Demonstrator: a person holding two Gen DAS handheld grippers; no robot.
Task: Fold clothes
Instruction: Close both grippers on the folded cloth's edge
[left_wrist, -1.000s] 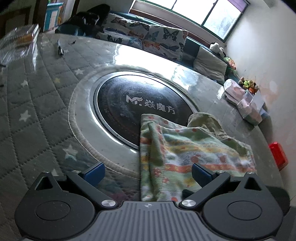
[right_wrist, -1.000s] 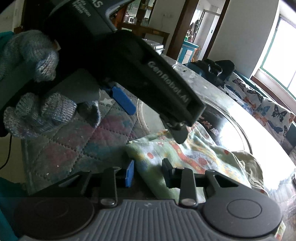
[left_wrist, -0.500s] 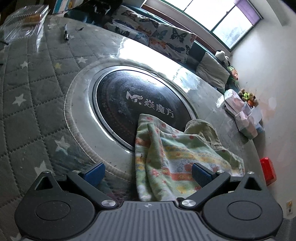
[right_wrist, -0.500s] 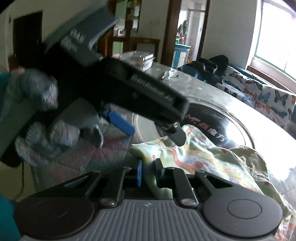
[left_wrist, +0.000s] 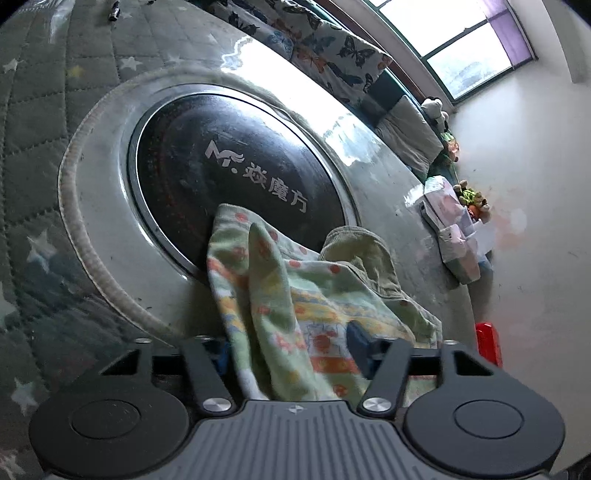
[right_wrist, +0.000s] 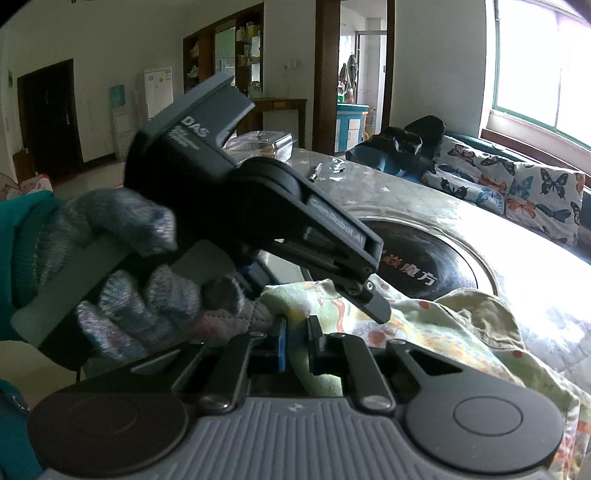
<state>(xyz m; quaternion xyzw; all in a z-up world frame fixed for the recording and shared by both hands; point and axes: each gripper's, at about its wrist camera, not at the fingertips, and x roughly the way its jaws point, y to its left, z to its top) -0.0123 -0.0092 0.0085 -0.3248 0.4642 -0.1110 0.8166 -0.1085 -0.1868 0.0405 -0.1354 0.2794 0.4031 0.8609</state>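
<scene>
- Pale green printed cloth garment (left_wrist: 295, 295) lies crumpled on the counter (left_wrist: 369, 155), partly over the round black hob plate (left_wrist: 229, 162); its long axis runs away to your right.
- Left gripper (left_wrist: 291, 350): fingers closing, a raised fold between them, pads not yet pressing.
- Right gripper (right_wrist: 297, 341): fingers nearly shut, pinching the near edge just beside it.
- Both point steeply down, side by side.

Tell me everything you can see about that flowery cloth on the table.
The cloth is soft, pale green fabric printed with orange and yellow flowers, with a plain olive part at its far side. It lies rumpled on the table, one corner over the dark round plate. The right hand-held gripper pinches an edge; the left hand-held gripper is closing around a raised fold.
</scene>
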